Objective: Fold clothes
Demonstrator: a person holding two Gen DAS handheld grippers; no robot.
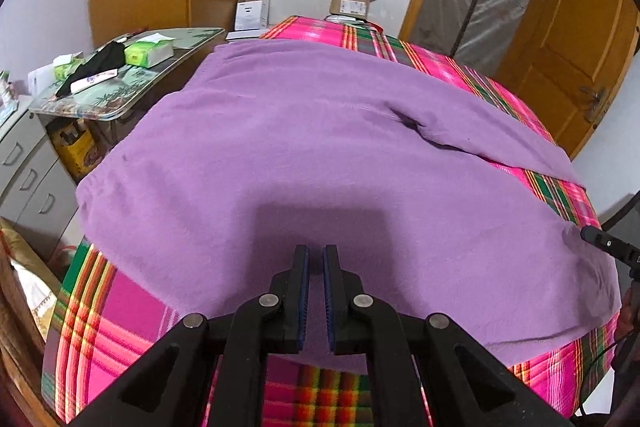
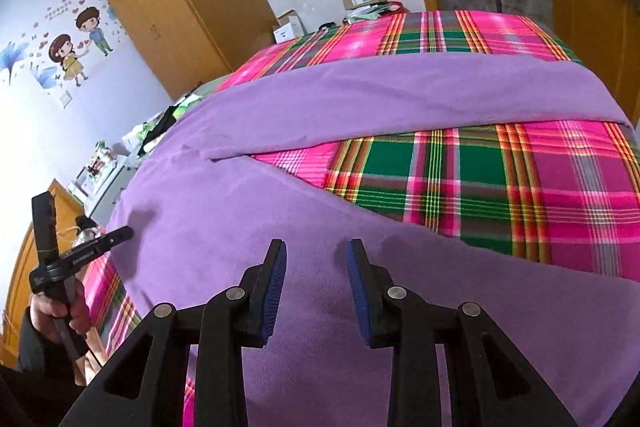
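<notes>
purple garment [image 1: 304, 155] spread flat over plaid bedcover [image 2: 500, 179], one sleeve [image 2: 400, 99] stretched sideways. left claw [image 1: 316, 259] nearly together above the hem, gripping nothing; right claw [image 2: 316, 259] apart, hovering over the cloth. likely trouble: pinching bedcover along with fabric, or grabbing one layer only, dragging the garment askew and wrinkling the fold.

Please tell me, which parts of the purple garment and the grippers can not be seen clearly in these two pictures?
- Purple garment: near hem hidden behind the left gripper in the left wrist view.
- Its right end is cut off by the frame edge in the right wrist view; type of garment unclear.
- Right gripper: in the left wrist view only one tip shows at the right edge.
- Plaid bedcover: largely covered by the garment.
</notes>
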